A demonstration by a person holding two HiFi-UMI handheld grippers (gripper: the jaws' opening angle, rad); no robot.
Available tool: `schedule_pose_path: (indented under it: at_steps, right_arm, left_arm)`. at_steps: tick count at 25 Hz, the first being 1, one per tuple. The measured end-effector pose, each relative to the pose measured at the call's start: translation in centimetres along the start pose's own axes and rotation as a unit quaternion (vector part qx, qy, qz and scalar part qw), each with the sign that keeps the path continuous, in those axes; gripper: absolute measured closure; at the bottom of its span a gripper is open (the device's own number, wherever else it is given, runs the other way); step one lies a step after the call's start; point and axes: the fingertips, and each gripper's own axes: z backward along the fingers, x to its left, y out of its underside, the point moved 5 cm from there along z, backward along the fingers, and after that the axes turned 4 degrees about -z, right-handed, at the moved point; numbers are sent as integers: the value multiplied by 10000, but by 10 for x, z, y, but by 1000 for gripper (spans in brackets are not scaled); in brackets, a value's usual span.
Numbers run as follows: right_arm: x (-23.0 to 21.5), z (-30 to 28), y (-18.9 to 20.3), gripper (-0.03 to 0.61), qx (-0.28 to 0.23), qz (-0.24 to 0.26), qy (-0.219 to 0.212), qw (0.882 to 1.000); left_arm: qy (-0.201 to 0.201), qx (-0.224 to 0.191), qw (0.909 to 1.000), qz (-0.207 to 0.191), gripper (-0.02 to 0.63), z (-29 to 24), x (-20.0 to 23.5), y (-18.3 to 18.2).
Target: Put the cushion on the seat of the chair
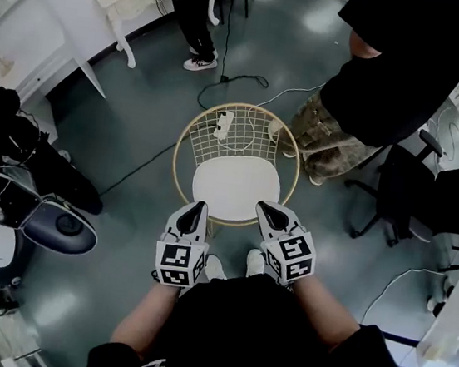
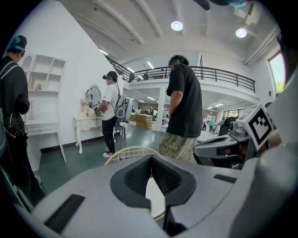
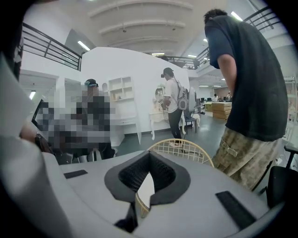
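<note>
A person's two bare forearms reach forward side by side and angle downward over a round gold wire-backed chair (image 1: 186,143) on the grey-green floor (image 1: 135,132). The left gripper (image 1: 197,209) and right gripper (image 1: 265,208) both have their jaws fully closed, each pinching the near edge of the white rounded seat cushion (image 1: 238,180), left and right. The cushion lies within the chair's rim, over the seat. A bystander in a black top (image 1: 396,66) stands beyond the chair's right side.
</note>
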Motion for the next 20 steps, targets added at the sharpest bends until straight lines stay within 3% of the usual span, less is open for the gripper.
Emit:
schedule_pose_path:
  at_steps: [2,7,20]
  right_arm:
    - [-2,4,0,568,2,-4,-9,10000]
    - [11,-3,-59,568,132,-96,-6,9999]
    - [19,2,-51,568,129,-88,-20,9999]
  left_arm:
    - [-4,1,10000,-7,597,1,-5,-2]
    - [43,137,9999,53,597,7,23,-55]
    - [119,94,9999,-9,597,12,19,-51]
